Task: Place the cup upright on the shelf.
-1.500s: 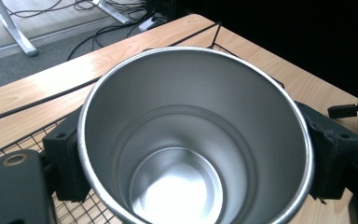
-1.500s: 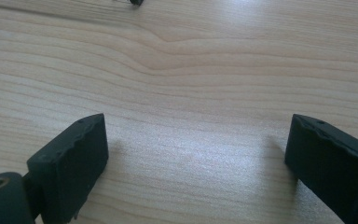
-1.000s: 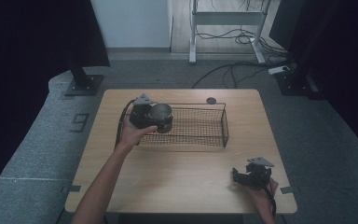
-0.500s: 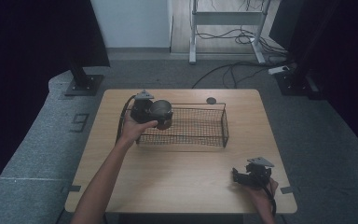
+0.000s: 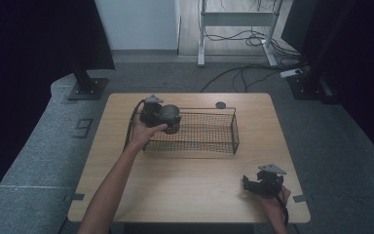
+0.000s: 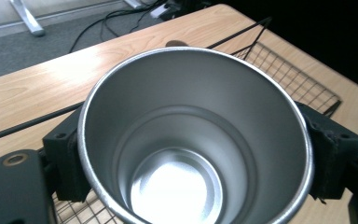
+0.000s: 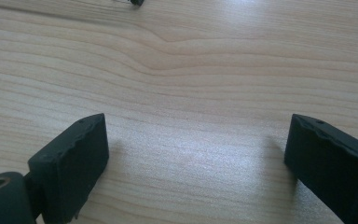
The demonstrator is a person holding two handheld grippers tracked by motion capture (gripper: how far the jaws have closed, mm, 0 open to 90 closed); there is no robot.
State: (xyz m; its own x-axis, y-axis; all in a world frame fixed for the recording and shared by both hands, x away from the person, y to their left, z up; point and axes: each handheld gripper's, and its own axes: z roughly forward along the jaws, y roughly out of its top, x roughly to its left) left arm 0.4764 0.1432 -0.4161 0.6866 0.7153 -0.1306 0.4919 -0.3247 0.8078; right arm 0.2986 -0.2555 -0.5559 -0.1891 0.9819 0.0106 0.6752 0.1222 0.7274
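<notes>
Left tool clamped across a steel cup, held at the nine o'clock end of the wire basket with the mouth tipped sideways (empty inside, judging by the left gripper view). Right tool spread wide and holding nothing, resting on the counter toward five o'clock. Likely trouble: smooth round wall sliding between the pads if tilted further, or the cup's base catching the basket rim on the way down and toppling.
</notes>
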